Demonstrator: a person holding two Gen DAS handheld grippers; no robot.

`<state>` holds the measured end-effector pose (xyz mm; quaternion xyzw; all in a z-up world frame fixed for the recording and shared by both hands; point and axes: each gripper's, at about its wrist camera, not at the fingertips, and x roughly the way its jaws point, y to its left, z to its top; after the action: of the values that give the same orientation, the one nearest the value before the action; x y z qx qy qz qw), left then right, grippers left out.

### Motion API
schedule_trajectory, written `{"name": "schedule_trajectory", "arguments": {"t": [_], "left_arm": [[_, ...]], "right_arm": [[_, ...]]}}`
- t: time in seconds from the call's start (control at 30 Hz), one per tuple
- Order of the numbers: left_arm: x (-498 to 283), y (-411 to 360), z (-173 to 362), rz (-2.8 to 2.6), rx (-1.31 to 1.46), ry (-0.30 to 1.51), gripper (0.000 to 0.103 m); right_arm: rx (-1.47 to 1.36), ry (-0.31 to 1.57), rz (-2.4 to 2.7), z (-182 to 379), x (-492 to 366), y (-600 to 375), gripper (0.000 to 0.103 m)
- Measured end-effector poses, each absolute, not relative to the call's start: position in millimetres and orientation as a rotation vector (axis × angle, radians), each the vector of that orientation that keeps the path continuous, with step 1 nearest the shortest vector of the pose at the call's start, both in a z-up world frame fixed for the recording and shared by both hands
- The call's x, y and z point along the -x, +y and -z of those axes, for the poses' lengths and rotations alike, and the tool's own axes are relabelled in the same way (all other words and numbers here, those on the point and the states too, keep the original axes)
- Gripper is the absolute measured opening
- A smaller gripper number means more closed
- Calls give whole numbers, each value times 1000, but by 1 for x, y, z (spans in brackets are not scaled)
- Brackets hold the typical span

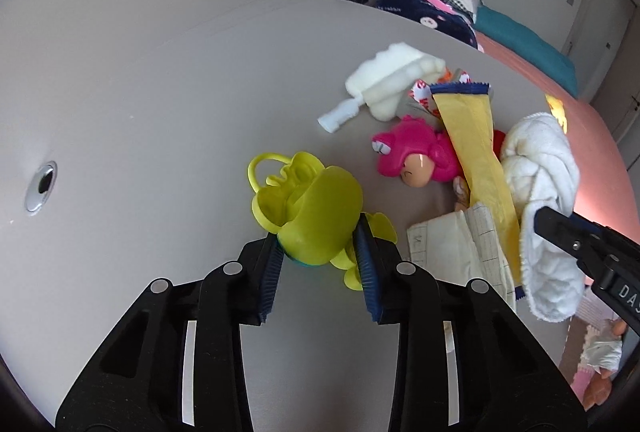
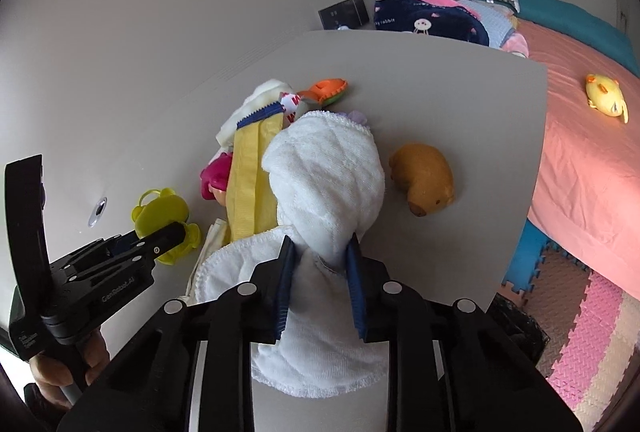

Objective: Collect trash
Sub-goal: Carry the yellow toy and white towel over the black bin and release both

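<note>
The left hand-held gripper (image 1: 320, 256) clamps a yellow-green plastic frog toy (image 1: 312, 208) on the grey table (image 1: 160, 112). The right hand-held gripper (image 2: 320, 272) pinches a white quilted cloth (image 2: 324, 172).

White lettering reading "GenRobot.AI" is printed on the black body of the left gripper (image 2: 160, 236), seen from the right wrist view; smaller lines of print on its handle are too fine to be read. On the right gripper (image 1: 560, 232), seen from the left wrist view, the letters "DAS" are shown, cut off by the frame edge. The word "rabbit" is printed on the navy blanket (image 2: 428, 16). Red letters on a white wrapper (image 2: 291, 104) cannot be read.
</note>
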<state>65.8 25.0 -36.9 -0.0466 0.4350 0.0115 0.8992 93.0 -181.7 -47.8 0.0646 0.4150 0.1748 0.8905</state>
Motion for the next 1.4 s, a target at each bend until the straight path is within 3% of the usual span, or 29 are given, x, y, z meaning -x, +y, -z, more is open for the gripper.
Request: {"name": "schedule_trajectory", "arguments": {"t": [0.63,1.4], "left_arm": [[-13,1,-21,-7,79,770,34],[11,-137,-29,222,-15,775,34]], "right_arm": [[-131,739,-339,-5,-42,-213,26],[-189,682,-201,-16,19,-329,27]]}}
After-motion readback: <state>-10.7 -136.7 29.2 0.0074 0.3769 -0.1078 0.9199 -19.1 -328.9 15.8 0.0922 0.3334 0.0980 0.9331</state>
